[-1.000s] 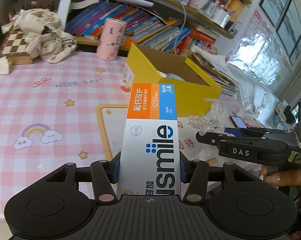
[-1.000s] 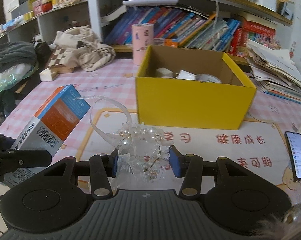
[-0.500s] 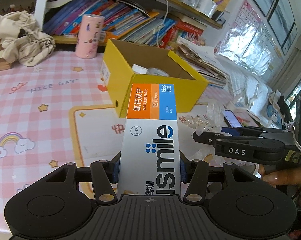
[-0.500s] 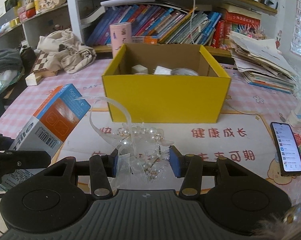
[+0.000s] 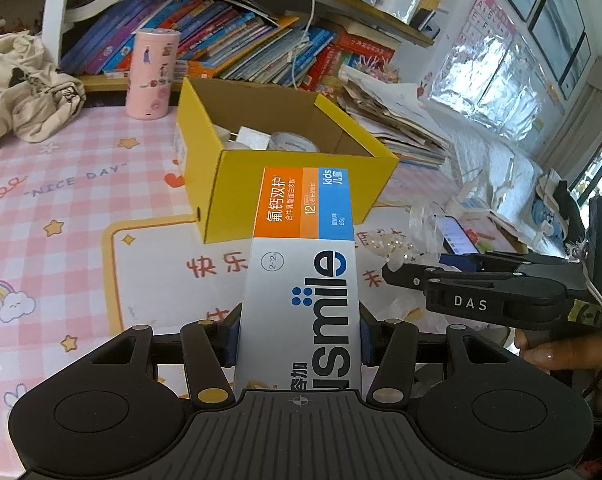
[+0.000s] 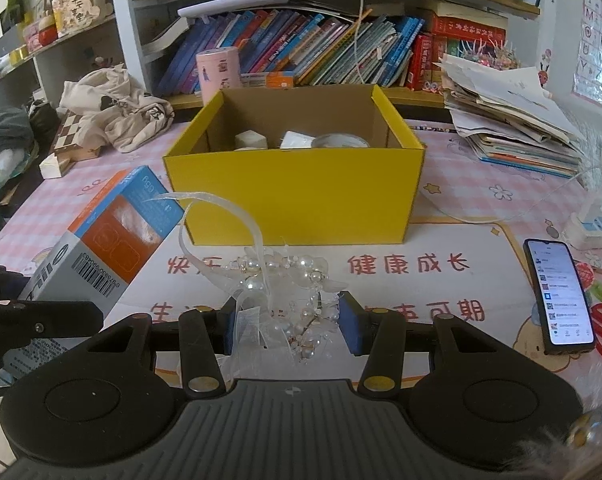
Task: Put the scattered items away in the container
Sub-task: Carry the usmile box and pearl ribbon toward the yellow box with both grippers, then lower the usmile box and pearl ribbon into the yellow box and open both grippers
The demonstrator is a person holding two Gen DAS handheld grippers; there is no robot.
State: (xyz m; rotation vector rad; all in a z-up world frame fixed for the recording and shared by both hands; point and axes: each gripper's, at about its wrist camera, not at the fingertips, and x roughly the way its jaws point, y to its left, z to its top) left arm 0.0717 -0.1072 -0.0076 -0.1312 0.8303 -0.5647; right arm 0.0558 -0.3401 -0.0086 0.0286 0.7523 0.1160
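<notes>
Yellow box (image 6: 293, 196) stands open on the pink checkered desk (image 5: 61, 200), in front of both claws, and some small white things and a tape roll (image 6: 341, 141) lie inside on its floor. Left claw (image 5: 299, 336) is partly open and its blue pads press on the two sides of the toothpaste carton (image 5: 305, 276); the far end of the carton points to the near corner of the box, a little short of its wall. Right claw (image 6: 289, 320) is also partly open and holds the pearl hair ornament (image 6: 289, 284) with a clear ribbon between its pads, in front of the near wall of the box. Between the claws and the box, the printed mat (image 6: 401, 268) is free. A phone (image 6: 559, 290) lies at the right, well apart from the box.
</notes>
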